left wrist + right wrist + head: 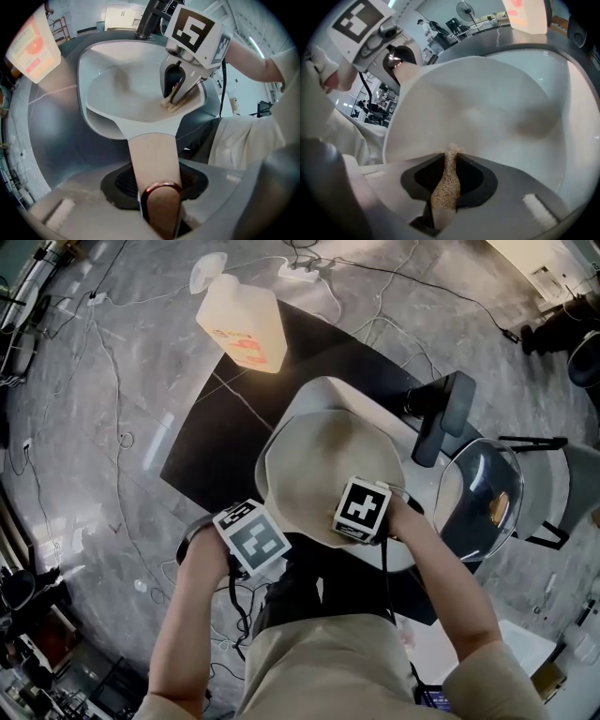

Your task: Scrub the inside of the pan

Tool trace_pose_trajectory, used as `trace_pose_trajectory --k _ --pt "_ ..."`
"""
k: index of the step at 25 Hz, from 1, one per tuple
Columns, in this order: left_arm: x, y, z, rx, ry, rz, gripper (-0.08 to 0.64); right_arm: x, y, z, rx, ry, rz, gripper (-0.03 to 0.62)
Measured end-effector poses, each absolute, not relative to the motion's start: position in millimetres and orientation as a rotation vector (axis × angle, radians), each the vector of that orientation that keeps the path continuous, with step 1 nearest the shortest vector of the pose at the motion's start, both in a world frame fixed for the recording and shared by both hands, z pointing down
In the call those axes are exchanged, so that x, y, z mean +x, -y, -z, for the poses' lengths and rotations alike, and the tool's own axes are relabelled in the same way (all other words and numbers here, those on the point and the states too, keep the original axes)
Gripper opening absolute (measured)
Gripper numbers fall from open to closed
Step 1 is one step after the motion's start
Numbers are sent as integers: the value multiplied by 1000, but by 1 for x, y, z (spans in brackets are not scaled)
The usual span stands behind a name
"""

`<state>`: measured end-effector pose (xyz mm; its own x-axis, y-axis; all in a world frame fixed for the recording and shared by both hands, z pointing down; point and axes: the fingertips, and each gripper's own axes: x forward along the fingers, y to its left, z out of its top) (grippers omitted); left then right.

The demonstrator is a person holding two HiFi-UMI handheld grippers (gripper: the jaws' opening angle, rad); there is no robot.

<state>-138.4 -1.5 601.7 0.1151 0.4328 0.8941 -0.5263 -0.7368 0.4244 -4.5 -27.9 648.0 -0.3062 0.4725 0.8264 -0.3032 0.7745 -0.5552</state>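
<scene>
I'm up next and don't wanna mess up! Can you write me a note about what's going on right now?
Left claw: shut on the pan handle, steadying the pan.
Right claw: shut on the sponge, which touches the pan's inside.
Done: sponge is in the pan; how much is scrubbed can't be told.
Left: scrub all round the inside.
Soap bottle stands beyond the pan.

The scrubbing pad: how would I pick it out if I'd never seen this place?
Find the black mat, then the big white pan over it. Inside the pan, the right gripper's jaws pinch a thin scrubbing pad: speckled tan and rough, unlike the smooth white pan around it.
</scene>
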Motion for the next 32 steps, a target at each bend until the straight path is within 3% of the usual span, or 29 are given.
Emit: trace_pose_trajectory --k 9,15,24,32 --pt "-139 3 -602 1681 111 -1705 169 -95 75 -623 -81 2091 -777 81" --pt "-140 2 -603 1684 118 -1704 167 -112 129 -637 145 2200 -650 81" --pt "-144 2 -607 1679 124 -1711 164 -76 200 -682 498 2152 -225 86" --pt "-144 2 -608 1673 117 -1713 164 -19 201 -720 511 1947 -123 86"
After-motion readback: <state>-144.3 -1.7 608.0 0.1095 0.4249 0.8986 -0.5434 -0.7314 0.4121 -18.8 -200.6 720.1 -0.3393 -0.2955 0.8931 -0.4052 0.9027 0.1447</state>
